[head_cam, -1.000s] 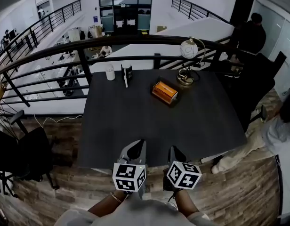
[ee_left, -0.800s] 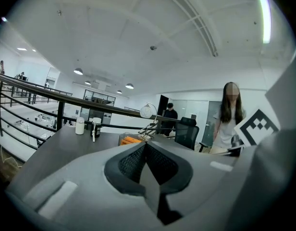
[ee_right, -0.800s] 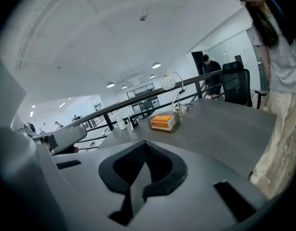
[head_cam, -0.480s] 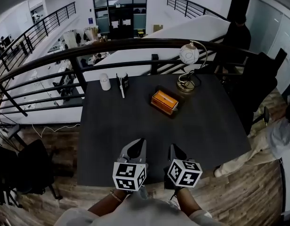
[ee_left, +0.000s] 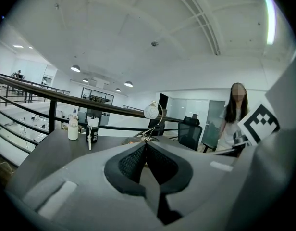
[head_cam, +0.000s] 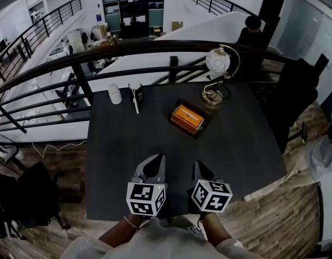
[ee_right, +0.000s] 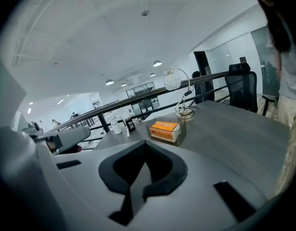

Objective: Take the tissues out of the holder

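An orange tissue box (head_cam: 187,117) lies in a clear holder near the middle of the dark table (head_cam: 128,144), a little towards the back. In the right gripper view the tissue box (ee_right: 165,129) shows ahead, beyond the jaws. My left gripper (head_cam: 157,159) and right gripper (head_cam: 200,166) hover side by side over the table's front part, well short of the box. Both are shut with nothing between their fingers. The left gripper (ee_left: 146,144) has its jaws meeting at the tip, and they hide most of the box. The right gripper (ee_right: 144,143) is likewise shut.
A globe lamp (head_cam: 217,63) stands at the table's back right. A white bottle (head_cam: 115,94) and a dark jar (head_cam: 136,90) stand at the back left. A railing (head_cam: 155,47) runs behind the table. An office chair (head_cam: 301,90) and a person (ee_left: 234,114) are to the right.
Both grippers have moved forward together, from in front of the table's edge to over its front part. The table and tissue box have drawn nearer. The jaws stay shut.
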Available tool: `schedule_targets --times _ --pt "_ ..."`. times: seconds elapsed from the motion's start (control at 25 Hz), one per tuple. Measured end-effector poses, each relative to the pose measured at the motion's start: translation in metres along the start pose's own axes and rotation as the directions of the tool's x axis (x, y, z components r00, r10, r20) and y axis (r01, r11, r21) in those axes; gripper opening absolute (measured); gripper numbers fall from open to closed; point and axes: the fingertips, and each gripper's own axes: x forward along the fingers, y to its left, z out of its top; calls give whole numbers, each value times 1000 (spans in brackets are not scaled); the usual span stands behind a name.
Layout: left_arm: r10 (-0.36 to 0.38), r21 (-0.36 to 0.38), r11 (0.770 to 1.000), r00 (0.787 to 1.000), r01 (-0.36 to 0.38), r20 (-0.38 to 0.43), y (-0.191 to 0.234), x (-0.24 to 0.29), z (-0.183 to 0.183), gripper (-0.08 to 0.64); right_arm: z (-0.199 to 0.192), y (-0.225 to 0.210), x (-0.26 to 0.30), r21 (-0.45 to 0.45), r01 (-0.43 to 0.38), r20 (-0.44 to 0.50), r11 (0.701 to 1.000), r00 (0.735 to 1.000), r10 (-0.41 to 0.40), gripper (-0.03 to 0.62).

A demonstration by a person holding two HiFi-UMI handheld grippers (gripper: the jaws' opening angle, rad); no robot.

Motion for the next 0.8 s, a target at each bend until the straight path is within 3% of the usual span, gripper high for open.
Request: schedule_targets --times 0.4,0.8 --pt "41 -52 998 998 -43 -41 9 31 -15 9 3 -15 32 20 -21 -34 1000 999 22 8" --pt "80 -44 995 994 -84 -80 16 59 -24 9 49 -40 98 -89 -95 -37 991 995 92 11"
